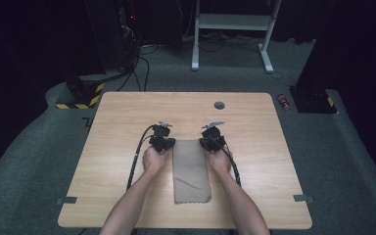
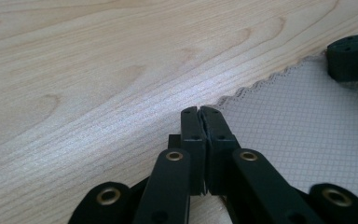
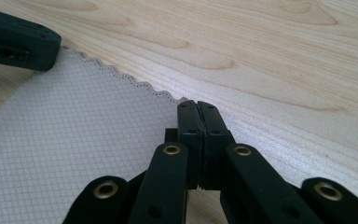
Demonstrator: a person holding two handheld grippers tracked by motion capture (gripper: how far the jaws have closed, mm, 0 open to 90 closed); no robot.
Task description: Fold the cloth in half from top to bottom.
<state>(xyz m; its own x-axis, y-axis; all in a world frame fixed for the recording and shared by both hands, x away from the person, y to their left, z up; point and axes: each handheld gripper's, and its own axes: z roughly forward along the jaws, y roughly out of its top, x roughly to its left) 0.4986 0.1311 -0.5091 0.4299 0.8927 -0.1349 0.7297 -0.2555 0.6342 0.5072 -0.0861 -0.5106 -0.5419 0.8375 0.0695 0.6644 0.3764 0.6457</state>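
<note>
A beige cloth (image 1: 191, 171) with a fine grid weave and scalloped ends lies flat on the wooden table (image 1: 122, 112), its long side running away from the person. My left gripper (image 1: 170, 143) sits at the cloth's far left corner. In the left gripper view its jaws (image 2: 199, 111) are closed together right on the corner of the cloth (image 2: 298, 135). My right gripper (image 1: 204, 143) is at the far right corner, and its jaws (image 3: 197, 105) are likewise pressed together on the tip of the cloth (image 3: 74, 140). Each gripper view also catches the other gripper across the cloth's far edge.
A grey round grommet (image 1: 219, 105) is set into the table near its far edge. Black cables trail from both grippers toward the person. On the carpet beyond the table stand a white desk frame (image 1: 230, 22) and a red can (image 1: 284, 101).
</note>
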